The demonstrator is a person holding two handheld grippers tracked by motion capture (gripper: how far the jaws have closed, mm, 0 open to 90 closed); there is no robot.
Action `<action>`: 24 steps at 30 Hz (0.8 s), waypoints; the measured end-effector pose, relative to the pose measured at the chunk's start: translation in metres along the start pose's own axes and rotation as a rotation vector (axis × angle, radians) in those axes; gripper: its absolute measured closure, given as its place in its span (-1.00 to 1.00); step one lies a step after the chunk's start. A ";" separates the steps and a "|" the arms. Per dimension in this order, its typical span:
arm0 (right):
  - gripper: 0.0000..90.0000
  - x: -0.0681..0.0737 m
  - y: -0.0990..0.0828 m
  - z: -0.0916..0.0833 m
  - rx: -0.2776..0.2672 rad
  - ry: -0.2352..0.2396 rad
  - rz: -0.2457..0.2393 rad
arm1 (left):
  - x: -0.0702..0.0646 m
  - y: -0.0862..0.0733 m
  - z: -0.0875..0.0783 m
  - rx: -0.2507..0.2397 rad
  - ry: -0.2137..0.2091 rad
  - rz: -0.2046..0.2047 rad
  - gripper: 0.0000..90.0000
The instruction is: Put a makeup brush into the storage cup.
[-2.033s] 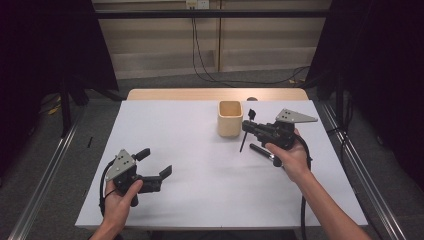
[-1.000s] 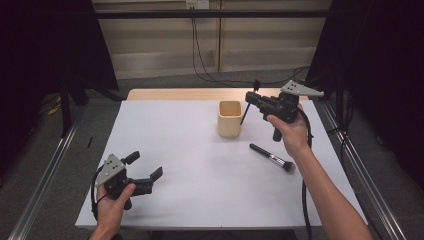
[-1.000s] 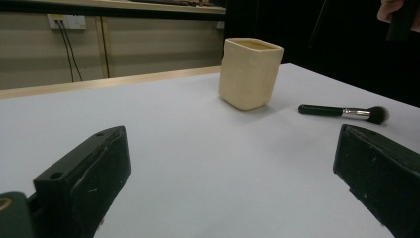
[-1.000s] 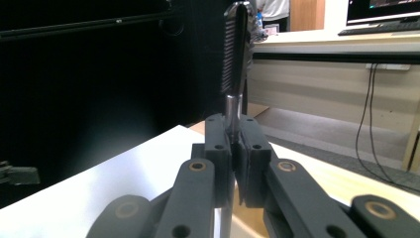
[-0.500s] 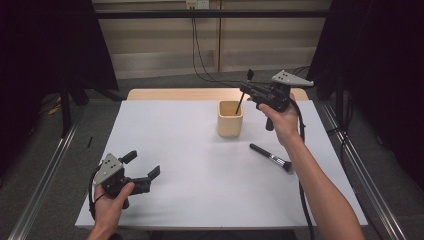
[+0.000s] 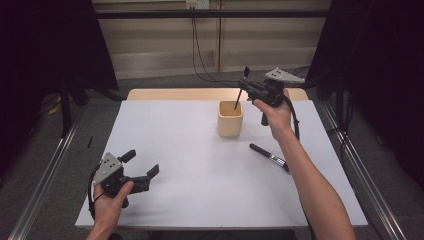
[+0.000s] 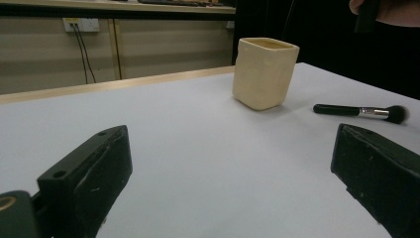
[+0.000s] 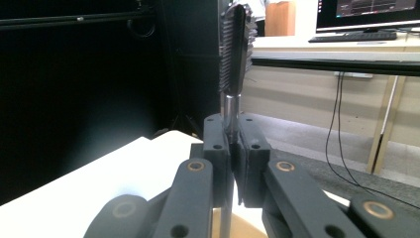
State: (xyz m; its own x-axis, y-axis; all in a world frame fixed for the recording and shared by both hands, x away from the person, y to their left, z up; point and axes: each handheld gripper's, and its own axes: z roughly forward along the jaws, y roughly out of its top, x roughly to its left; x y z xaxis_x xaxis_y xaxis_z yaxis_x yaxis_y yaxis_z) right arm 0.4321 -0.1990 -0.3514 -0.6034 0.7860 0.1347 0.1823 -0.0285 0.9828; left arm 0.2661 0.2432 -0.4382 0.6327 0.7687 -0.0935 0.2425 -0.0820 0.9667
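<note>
My right gripper (image 6: 246, 86) hangs above the cream square cup (image 6: 230, 118) at the back middle of the white table, shut on a thin black makeup brush (image 6: 241, 93). The brush stands nearly upright, bristles up, its handle end over the cup's mouth. In the right gripper view the pads (image 8: 218, 144) pinch the brush's metal neck (image 8: 231, 106) below the dark bristles. A second black brush (image 6: 268, 156) lies flat on the table right of the cup. My left gripper (image 6: 141, 167) rests open near the front left corner, nothing between its jaws; its own view looks toward the cup (image 7: 263, 72) and the lying brush (image 7: 359, 112).
The white table (image 6: 190, 170) has a wooden strip (image 6: 170, 94) along its far edge. Metal rails (image 6: 45, 175) run along the floor on both sides. A black cable (image 6: 296, 117) trails from the right gripper along the forearm.
My right gripper has carried the brush from right of the cup to over its mouth, and a little lower. The left gripper has stayed near the front left corner.
</note>
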 end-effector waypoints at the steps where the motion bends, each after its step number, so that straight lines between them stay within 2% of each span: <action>1: 0.90 -0.001 -0.001 0.001 0.005 -0.002 -0.004 | 0.000 0.000 0.000 -0.001 -0.001 -0.001 -0.95; 9: 0.90 -0.002 -0.008 0.008 0.032 -0.015 -0.032 | 0.001 -0.001 -0.001 0.000 0.002 -0.004 -0.95; 24: 0.89 0.000 -0.025 0.018 0.078 -0.007 -0.013 | 0.000 -0.001 -0.002 -0.003 -0.003 -0.001 -0.95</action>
State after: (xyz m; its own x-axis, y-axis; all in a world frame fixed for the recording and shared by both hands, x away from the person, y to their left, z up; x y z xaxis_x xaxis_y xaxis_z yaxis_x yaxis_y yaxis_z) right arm 0.4414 -0.1871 -0.3786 -0.6004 0.7906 0.1205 0.2341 0.0297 0.9718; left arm 0.2643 0.2450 -0.4386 0.6350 0.7666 -0.0950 0.2408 -0.0796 0.9673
